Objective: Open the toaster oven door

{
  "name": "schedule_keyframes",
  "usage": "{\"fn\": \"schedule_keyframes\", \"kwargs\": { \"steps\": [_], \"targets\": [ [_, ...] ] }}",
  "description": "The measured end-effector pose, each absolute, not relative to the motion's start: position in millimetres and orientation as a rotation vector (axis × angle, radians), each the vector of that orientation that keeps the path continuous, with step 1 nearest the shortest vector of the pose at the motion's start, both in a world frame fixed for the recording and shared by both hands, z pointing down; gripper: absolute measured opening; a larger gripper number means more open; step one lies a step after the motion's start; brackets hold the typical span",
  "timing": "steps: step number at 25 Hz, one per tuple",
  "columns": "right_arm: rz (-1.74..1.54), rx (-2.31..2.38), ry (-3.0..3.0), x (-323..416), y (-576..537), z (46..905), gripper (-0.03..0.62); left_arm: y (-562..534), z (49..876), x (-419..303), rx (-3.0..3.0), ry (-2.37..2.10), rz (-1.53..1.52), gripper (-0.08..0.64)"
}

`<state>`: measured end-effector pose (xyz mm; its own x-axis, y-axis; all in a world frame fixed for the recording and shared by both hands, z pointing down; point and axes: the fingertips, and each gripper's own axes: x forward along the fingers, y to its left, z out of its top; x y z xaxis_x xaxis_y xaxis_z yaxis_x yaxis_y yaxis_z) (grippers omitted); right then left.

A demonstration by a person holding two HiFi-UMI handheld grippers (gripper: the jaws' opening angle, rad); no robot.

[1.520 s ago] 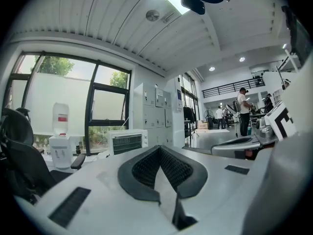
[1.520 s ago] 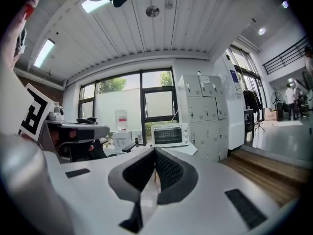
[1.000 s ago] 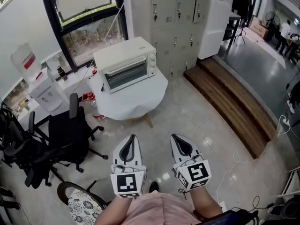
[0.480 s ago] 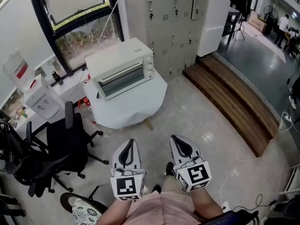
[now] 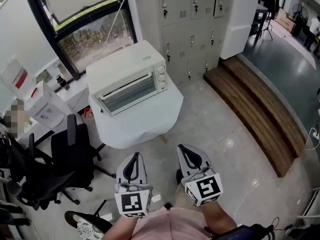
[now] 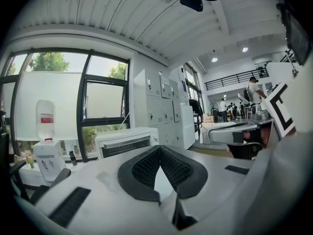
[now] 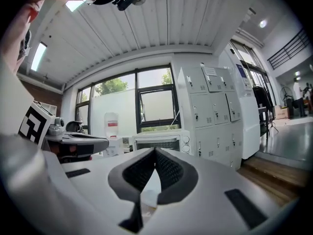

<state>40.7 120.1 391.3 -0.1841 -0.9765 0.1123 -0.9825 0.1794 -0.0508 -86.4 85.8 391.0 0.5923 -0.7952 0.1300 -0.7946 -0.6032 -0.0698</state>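
**Short of the toaster oven: walk-up stage, both tongs shut and empty**

Well short of the toaster oven (image 5: 125,64), the person holds the left gripper (image 5: 135,158) and the right gripper (image 5: 184,151) side by side, close to the body and aimed toward it. Each gripper view shows its jaws brought together at the tips with nothing between them. The oven stands on a table (image 5: 150,119) draped in white cloth. Its glass door (image 5: 127,93) is shut flat against the front, with the handle bar (image 5: 123,84) along the door's upper edge and the knobs (image 5: 161,76) to the right of the door.

Step in hand, by my reading: the approach, with no contact made on the door. The next move would seem to call for closing the gap to the table, parting one pair of jaws and setting them on the handle bar. The door, presumably hinged at the bottom, could then be swung down and outward.

Room for moving: bare floor (image 5: 200,124) lies between the grippers and the oven's table, so the straight line in looks free. A black office chair (image 5: 70,149) stands left of the oven's table and nearer the person. Grey lockers (image 5: 190,14) rise just behind and to the right of the oven, and a wooden step (image 5: 255,99) runs well off to its right. The tabletop in front of the oven is bare cloth, and the door will likely need that space to drop.
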Motion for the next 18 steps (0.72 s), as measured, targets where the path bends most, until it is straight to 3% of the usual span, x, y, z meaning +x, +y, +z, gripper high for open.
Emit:
{"fn": "schedule_keyframes", "kwargs": {
  "steps": [18],
  "targets": [
    [0.186,1.697,-2.566,103.1,-57.0,385.3,0.001,-52.5,371.4,-33.1,-2.592,1.695,-0.299,0.014]
  ]
}}
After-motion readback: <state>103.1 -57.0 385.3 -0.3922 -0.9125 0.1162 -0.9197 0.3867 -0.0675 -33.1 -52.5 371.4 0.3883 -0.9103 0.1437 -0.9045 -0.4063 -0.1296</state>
